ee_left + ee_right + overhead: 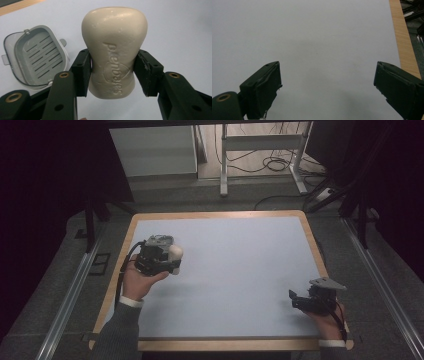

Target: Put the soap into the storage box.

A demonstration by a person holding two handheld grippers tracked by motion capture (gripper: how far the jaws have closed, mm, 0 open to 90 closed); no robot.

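The right gripper (295,298) rests at the table's (240,270) near right, jaws wide apart and empty. Farther off on the left, the left gripper (112,72) is clamped across the waist of the soap bar (114,50), long axis pointing away. The grey soap dish (35,57) lies just beyond, left of the bar, so the left hand is nearer.

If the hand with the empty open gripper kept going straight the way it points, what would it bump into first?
Probably nothing but the table. The right gripper has its jaws wide apart with nothing between them, and ahead lies bare pale tabletop. It seems tilted downward, so it would likely meet that surface, though depth is hard to judge.
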